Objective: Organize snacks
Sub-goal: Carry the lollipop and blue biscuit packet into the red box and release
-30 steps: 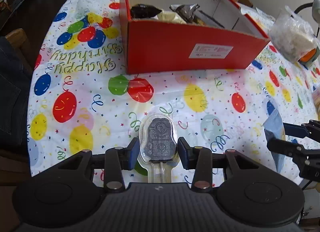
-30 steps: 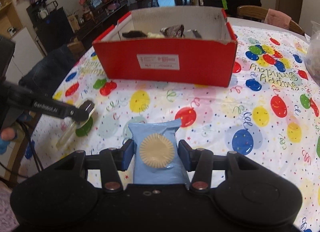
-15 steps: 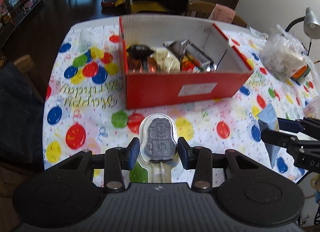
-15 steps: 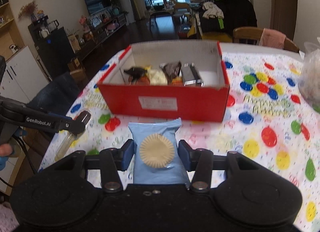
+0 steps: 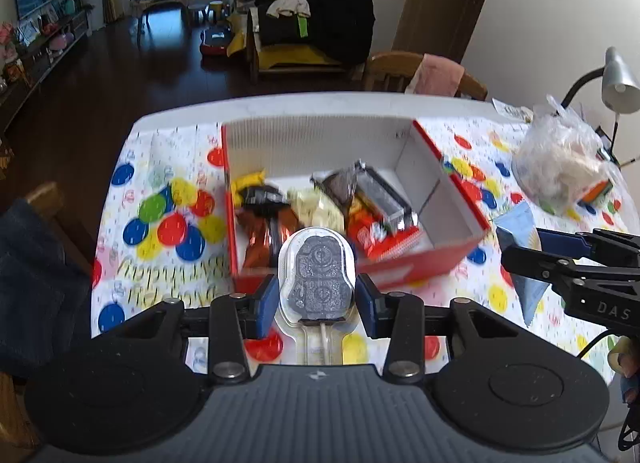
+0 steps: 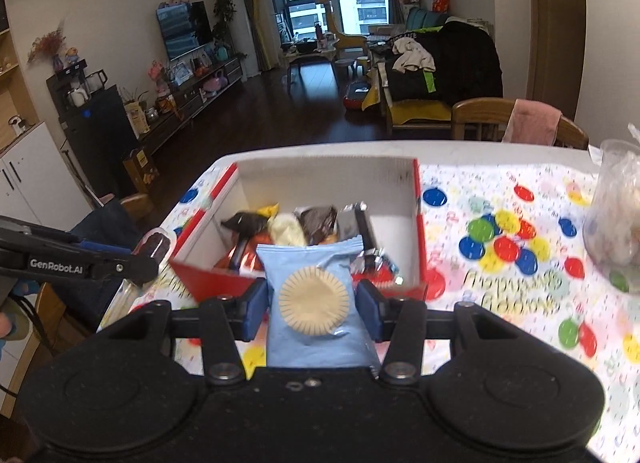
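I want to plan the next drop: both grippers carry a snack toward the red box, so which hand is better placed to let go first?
Probably the right. Its blue cookie packet already overlaps the red box opening, near the empty end. The left gripper's lollipop sits over the crowded near edge.

A balloon-print tablecloth [image 5: 168, 167] carries red box [image 5: 416, 267] and plastic bag [image 5: 560, 167].

Both tongs are held up in the air, tipped forward and downward. The left tongs [image 5: 316, 295] have their blue pads [image 5: 267, 303] pressed against something clamped between them. The right tongs [image 6: 312, 303] grip likewise, pads [image 6: 367, 309] tight on either side. Each pair shows off to the other's side, roughly level.
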A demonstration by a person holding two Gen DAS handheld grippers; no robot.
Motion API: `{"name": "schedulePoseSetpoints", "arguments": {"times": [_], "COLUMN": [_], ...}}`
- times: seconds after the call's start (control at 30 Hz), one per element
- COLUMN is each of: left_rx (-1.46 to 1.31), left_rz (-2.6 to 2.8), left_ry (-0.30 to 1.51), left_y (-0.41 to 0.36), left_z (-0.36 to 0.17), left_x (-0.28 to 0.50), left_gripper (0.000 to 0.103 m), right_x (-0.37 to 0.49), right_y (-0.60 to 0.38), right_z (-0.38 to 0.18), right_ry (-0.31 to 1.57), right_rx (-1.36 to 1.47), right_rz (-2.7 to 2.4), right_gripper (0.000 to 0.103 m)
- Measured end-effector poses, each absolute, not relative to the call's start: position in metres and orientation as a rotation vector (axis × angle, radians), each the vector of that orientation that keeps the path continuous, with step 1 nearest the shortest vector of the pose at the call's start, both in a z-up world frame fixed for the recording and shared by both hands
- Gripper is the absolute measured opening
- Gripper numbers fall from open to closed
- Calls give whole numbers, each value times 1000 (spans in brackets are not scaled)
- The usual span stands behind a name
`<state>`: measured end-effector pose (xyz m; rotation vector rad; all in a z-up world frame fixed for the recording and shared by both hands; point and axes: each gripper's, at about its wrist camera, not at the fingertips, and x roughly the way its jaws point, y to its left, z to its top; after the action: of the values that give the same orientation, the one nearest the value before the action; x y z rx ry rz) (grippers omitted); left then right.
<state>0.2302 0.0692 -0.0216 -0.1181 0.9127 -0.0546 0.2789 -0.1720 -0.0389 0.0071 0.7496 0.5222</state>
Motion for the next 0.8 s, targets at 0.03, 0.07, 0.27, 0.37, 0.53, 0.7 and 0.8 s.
{"name": "schedulePoseSetpoints", "arguments": {"times": [0.03,0.07,0.27,0.37,0.53,0.7,0.8], "left_rx": [-115,-113,-117,-116,-97,-81,-76], "left_rz": [-51,-48,-21,-5,29,61,74], "left_ry": [909,906,901,909,935,963,983], "left_y": [68,67,64,63,62,61,61], "left_z": [-20,-18,-15,-16,-24,-37,-45], "left_x": [235,240,271,288,316,339,352], "left_gripper": [40,40,40,40,40,40,40], "right_x": [286,292,328,344,365,390,406], "right_y": [-172,-173,-171,-166,-155,-146,-142], "right_z": [-38,-37,-38,-41,-50,-64,-74], "right_ry": [749,751,770,780,800,829,861], "right_rx": [13,20,34,24,-10,-36,-38], "right_rz": [518,513,486,479,479,475,485], "right_gripper": [47,47,47,47,47,47,47]}}
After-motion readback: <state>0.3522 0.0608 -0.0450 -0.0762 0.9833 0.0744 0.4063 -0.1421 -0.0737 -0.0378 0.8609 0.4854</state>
